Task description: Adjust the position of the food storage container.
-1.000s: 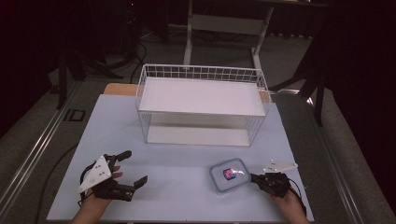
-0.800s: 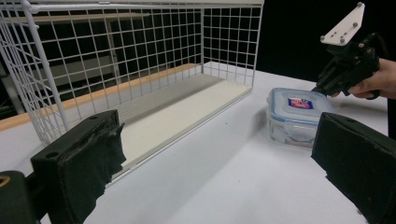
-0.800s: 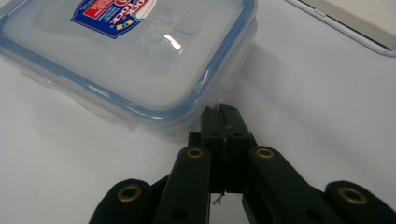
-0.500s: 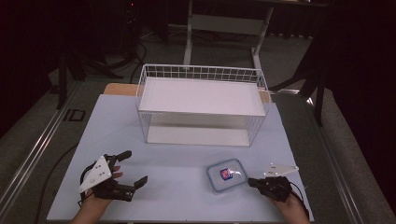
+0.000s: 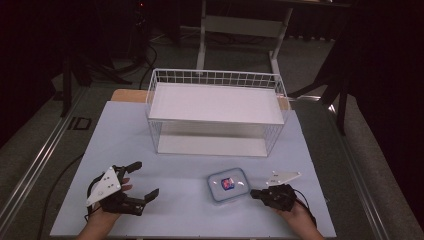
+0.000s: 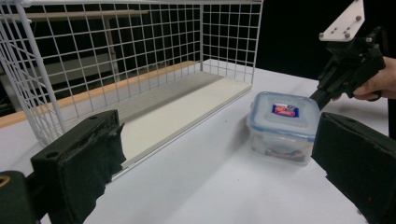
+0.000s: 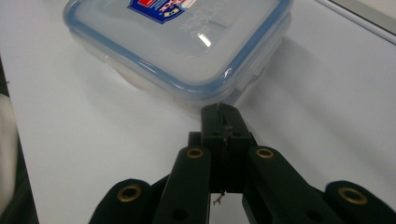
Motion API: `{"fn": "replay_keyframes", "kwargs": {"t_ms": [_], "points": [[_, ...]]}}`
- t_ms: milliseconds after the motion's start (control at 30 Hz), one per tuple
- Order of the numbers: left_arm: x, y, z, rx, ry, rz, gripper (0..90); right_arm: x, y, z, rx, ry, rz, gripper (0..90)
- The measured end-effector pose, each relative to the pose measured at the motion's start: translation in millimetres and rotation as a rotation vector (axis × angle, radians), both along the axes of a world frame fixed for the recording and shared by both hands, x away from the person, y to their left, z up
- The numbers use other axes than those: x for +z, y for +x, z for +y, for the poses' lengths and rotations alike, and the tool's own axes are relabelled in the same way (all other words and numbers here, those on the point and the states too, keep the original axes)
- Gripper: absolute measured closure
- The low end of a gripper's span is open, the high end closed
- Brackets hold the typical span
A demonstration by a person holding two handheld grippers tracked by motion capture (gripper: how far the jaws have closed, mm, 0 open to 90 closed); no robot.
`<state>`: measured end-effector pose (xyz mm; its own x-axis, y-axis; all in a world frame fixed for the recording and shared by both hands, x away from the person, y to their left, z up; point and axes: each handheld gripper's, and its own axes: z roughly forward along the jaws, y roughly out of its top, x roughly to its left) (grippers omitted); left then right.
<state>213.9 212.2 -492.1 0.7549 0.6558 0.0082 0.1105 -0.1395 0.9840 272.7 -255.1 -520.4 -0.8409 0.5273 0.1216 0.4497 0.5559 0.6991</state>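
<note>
- Lidded container (image 5: 227, 185) sits on tabletop (image 5: 190, 175), in front of wire basket (image 5: 215, 112).
- Right gripper (image 5: 254, 193) jaws closed, empty, tip just beside container's right edge; nearer arm.
- Left gripper (image 5: 145, 180) wide open, well apart to the left.

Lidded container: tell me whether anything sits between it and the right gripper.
Nothing visible does. The right gripper, shut, points at the lidded container from just beside its edge, with bare table around them.
</note>
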Motion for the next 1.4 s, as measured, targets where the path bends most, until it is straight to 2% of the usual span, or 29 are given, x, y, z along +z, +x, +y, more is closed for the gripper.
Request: {"fn": "replay_keyframes", "kwargs": {"t_ms": [200,233,367,533,667,700,733,800,867,1000,1233,1400], "points": [[-0.5,0.2,-0.3,0.000,0.000,0.004,2.8,0.5,5.3,29.5,0.066,0.012,0.005,90.0],[-0.4,0.2,-0.2,0.002,0.001,0.004,2.8,0.3,5.8,34.7,0.090,0.019,0.016,90.0],[0.0,-0.9,0.6,0.002,-0.001,0.002,2.8,-2.7,1.9,52.4,0.150,-0.022,0.000,90.0],[0.1,-1.0,1.1,0.002,-0.002,0.002,2.8,-6.6,8.9,41.1,0.107,-0.043,0.005,90.0],[0.0,-0.8,0.8,0.000,0.000,0.002,2.8,-6.8,11.6,36.5,0.085,-0.037,0.008,90.0],[-0.3,-0.5,0.0,-0.001,0.000,0.003,2.8,-6.5,13.6,34.5,0.071,-0.035,0.004,90.0],[-0.4,-0.3,-0.3,-0.001,0.001,0.003,2.8,-5.8,20.7,31.6,0.025,-0.027,0.003,90.0],[-0.4,-0.1,-0.7,-0.003,0.002,0.003,2.8,-5.1,26.7,32.3,-0.007,-0.019,0.004,90.0],[-0.4,-0.1,-1.0,-0.004,0.003,0.003,2.8,-4.6,33.0,39.6,-0.038,-0.045,-0.009,90.0],[-0.4,-0.6,-0.8,-0.005,0.002,0.003,2.8,-4.2,35.6,44.6,-0.043,-0.023,0.016,90.0],[-0.5,-0.1,-0.5,-0.007,0.001,0.008,2.8,-4.9,23.9,54.4,-0.006,-0.015,0.044,90.0],[-0.6,-0.3,-2.3,-0.015,0.009,0.009,2.8,-4.7,18.7,65.9,-0.003,-0.007,0.057,90.0]]}}
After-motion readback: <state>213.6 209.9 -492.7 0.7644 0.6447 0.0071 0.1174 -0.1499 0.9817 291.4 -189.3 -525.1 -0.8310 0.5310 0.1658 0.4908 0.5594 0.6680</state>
